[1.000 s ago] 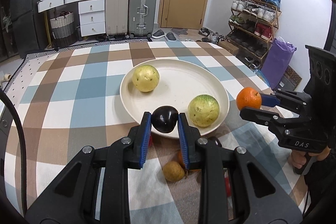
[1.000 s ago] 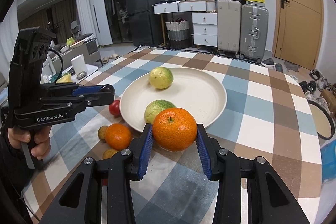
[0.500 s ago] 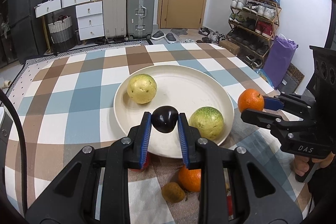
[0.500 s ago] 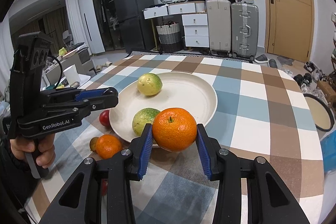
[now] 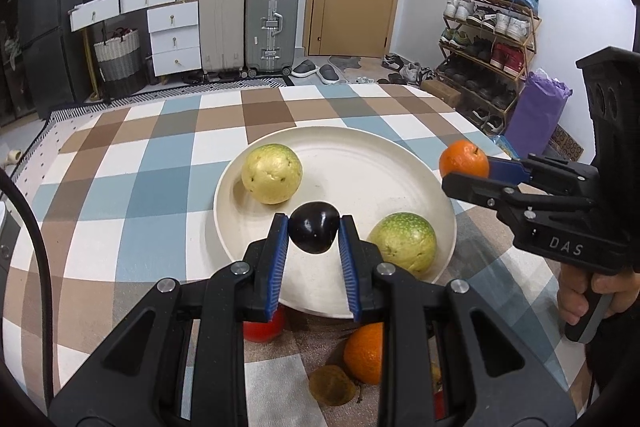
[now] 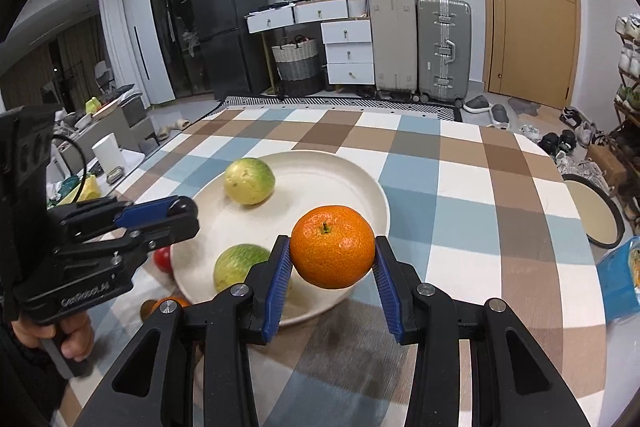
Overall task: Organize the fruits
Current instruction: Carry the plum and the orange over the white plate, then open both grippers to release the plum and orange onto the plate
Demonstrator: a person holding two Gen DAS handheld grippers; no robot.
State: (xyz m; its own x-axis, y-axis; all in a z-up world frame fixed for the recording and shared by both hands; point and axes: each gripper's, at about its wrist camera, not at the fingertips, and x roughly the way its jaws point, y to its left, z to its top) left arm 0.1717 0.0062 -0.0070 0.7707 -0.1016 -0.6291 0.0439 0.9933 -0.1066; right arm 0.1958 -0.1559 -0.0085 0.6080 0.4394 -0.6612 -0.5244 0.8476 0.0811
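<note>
In our left tool (image 5: 314,235) we hold a dark plum (image 5: 314,232), closed on its two sides between the blue pads, and it hangs above the near part of the cream plate (image 5: 400,163). In our right tool (image 6: 332,257) we hold a tangerine (image 6: 332,246) in the same way, the pads pressing on its widest part, over the right rim of the plate. On the plate lie a yellow guava (image 5: 271,173) at the back left and a green guava (image 5: 402,246) at the front right, well apart. We judge the plum as light, smooth and a little slippery, so a grip on its middle is the safest; the tangerine has soft skin and can be bruised if we squeeze hard. Both fruits are round and they probably roll after release, so we should put them low and gently. The open room on the plate is in the middle and at the back right, between the two guavas. On the checked counter (image 5: 132,187) in front of the plate there wait a red fruit (image 5: 262,325), a second orange (image 5: 364,353) and a small brown fruit (image 5: 332,385), close together and partly hidden under our left tool. The two tools are near each other, so we must take care not to knock them
</note>
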